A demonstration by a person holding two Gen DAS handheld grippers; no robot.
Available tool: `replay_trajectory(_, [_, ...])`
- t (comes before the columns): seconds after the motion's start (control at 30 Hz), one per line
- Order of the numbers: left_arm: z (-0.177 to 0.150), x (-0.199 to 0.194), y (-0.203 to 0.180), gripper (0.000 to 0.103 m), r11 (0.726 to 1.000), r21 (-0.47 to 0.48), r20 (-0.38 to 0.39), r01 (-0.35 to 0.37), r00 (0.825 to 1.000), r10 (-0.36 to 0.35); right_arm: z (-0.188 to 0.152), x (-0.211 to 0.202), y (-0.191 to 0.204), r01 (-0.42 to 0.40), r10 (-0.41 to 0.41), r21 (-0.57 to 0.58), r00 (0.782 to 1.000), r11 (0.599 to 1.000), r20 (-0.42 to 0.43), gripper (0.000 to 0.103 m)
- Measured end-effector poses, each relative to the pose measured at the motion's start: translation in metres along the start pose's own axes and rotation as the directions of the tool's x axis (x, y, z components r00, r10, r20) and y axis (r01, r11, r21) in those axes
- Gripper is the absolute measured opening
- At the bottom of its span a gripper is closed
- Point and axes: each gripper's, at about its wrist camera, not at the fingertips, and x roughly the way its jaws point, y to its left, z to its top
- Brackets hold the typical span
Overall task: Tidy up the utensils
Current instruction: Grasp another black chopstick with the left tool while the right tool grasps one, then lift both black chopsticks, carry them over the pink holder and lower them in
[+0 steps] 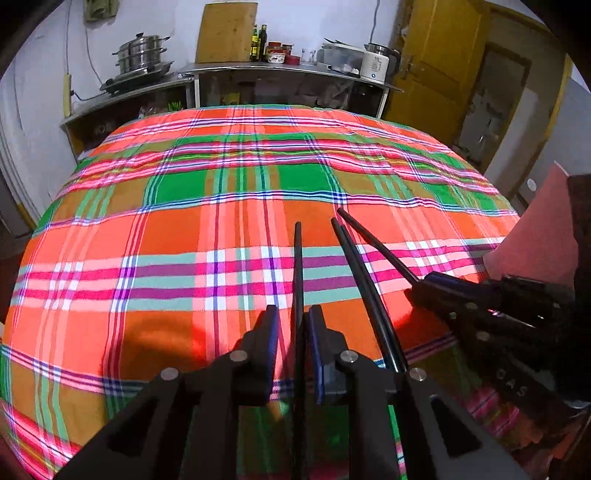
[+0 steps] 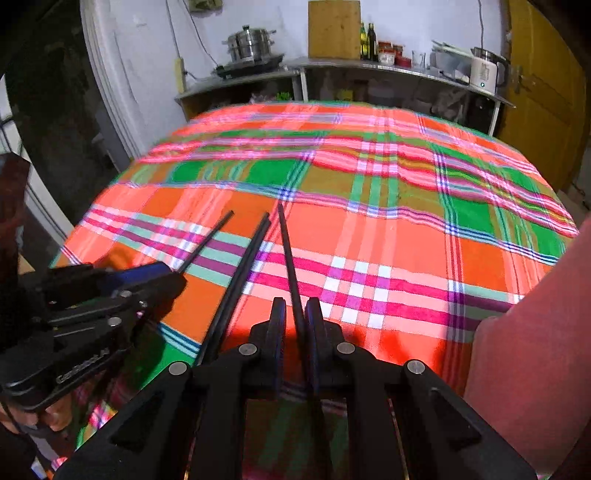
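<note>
Both grippers hang over a bright plaid cloth [image 1: 177, 229], each with a thin black chopstick. My left gripper [image 1: 291, 308] is shut on one chopstick [image 1: 298, 266] that points straight ahead along its fingers. In the right wrist view the left gripper [image 2: 173, 273] appears at the left, its chopstick [image 2: 207, 240] poking forward. My right gripper [image 2: 295, 301] is shut on another chopstick [image 2: 288, 251]. The left wrist view shows the right gripper [image 1: 415, 290] at the right with that chopstick [image 1: 373, 243]. Between the grippers a pair of black chopsticks [image 1: 360, 280] [image 2: 243, 273] lies side by side on the cloth.
A steel counter [image 1: 280, 68] stands behind the table with stacked pots [image 1: 142, 53], a wooden board [image 1: 226, 33], bottles and a white kettle [image 1: 375, 64]. A yellow door [image 1: 439, 66] is at the back right. A pink sleeve [image 2: 535, 350] fills the right side.
</note>
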Motion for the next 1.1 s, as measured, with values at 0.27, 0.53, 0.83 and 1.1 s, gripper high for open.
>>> replay_trajectory(0.27, [0.006,0.003,0.000,0.017,1.000,0.016,-0.018,0.001,1.000,-0.001,0.011,0.010,0.010,0.008,-0.009,-0.046,1.000,0.999,-0.016,0.011])
replay_trajectory(0.53, [0.008,0.004,0.003,0.006,1.000,-0.013,-0.015,0.002,1.000,-0.002,0.016,0.010,0.011,-0.028,0.027,-0.026,0.999,0.999,-0.036,0.006])
replay_trajectory(0.83, [0.006,-0.032,0.010,0.006,0.998,-0.057,0.040,0.035,0.999,-0.033,0.011,-0.031,0.018,-0.072,0.071,0.000,0.996,0.997,0.046,0.006])
replay_trajectory(1.1, [0.010,-0.094,0.001,0.006,0.996,-0.049,0.145,0.073,0.987,-0.066,0.012,-0.089,0.020,-0.101,0.101,-0.003,0.983,0.995,0.153,0.006])
